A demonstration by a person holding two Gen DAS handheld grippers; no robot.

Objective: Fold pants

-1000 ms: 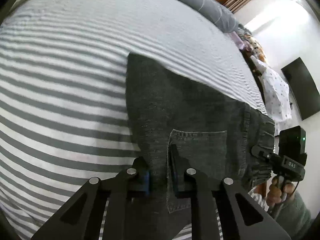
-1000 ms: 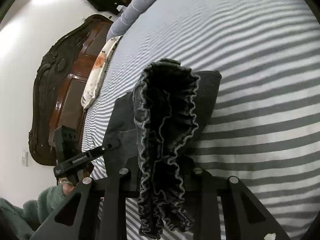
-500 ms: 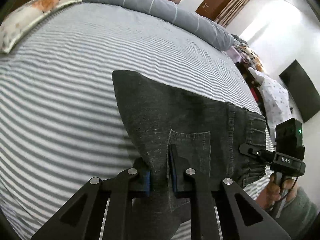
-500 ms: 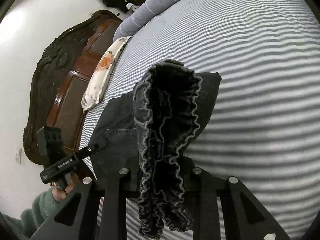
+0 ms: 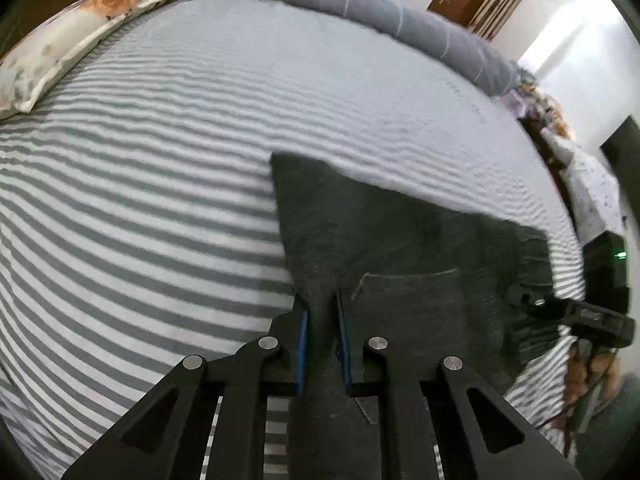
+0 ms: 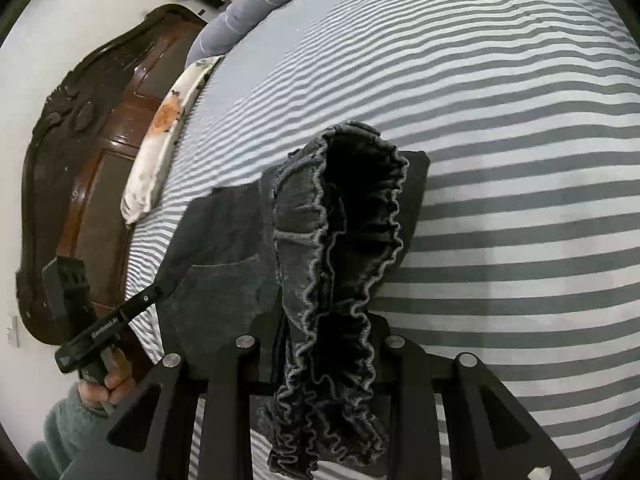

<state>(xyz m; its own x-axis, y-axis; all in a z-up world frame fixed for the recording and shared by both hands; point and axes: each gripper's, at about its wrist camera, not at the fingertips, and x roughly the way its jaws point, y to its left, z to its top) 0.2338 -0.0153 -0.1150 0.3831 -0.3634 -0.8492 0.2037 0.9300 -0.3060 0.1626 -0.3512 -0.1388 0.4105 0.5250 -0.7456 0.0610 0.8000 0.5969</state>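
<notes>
While the dark denim pants [image 5: 400, 240] are held partly raised over the striped bedsheet [image 5: 140, 200], the left gripper [image 5: 322, 320] is clamped on thin fabric and the right gripper [image 6: 324, 344] on the bunched elastic waistband [image 6: 340, 240]. That thick bunch could slip free, and the fold would then be skewed.

Each view sits just behind its own gripper, close over the bed and tilted steeply down along the two fingers. The left gripper [image 5: 323, 334] camera faces across the striped sheet [image 5: 140, 208] toward the far bolster [image 5: 360, 4], with the right gripper [image 5: 532, 300] off to its right. The right gripper's camera faces the wooden headboard [image 6: 80, 168] side, the left gripper [image 6: 160, 292] to its left. Both share the pants [image 5: 400, 248], sheet and floral pillow [image 6: 160, 148].
</notes>
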